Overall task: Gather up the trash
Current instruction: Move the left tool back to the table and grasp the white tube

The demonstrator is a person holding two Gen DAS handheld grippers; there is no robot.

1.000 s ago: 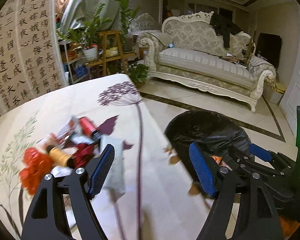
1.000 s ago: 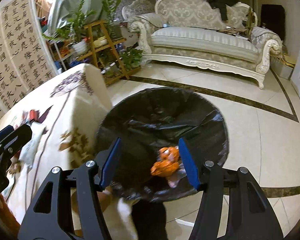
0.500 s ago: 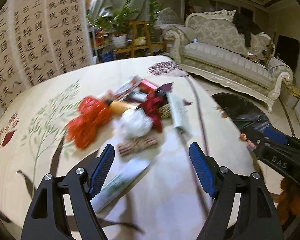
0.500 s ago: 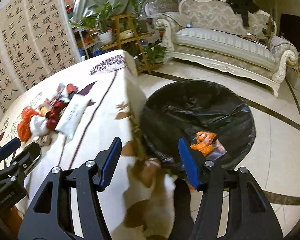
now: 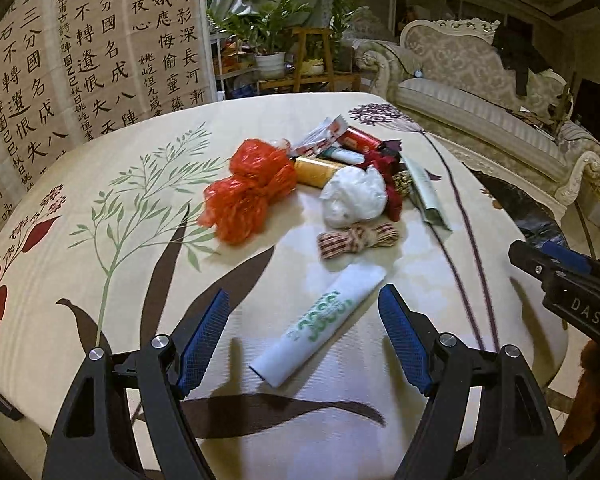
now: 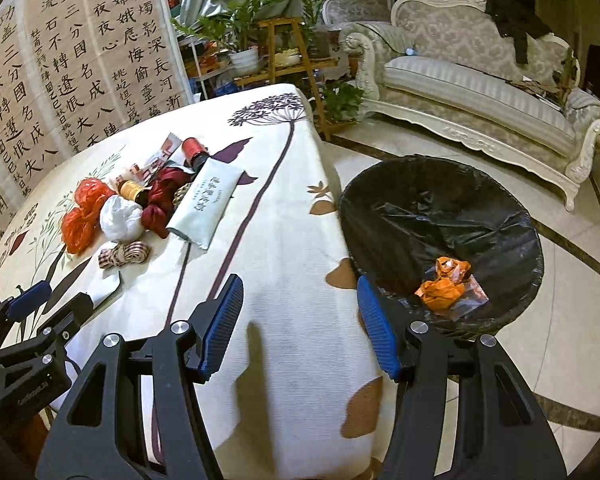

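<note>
Centrally, trash pile [image 5: 320,184] on table [image 5: 100,280]: red plastic bag [image 5: 248,192], white crumpled bag [image 5: 354,198], striped ribbon bundle [image 5: 358,238], yellow spool [image 5: 318,172], pale packet [image 6: 206,202]. White tube with green print [image 5: 320,328] lies apart, nearest left gripper [image 5: 302,338]; jaws apart, empty, tube's near end between them, untouched. Right gripper [image 6: 300,326] over table edge, jaws apart, empty. Black-lined bin [image 6: 440,216] on floor holds orange wrapper [image 6: 444,284]; bin's near rim hidden behind right finger.

Mixed trash [image 5: 332,184] lies heaped on the tablecloth; black-lined bin [image 6: 440,216] holds orange scraps.
</note>
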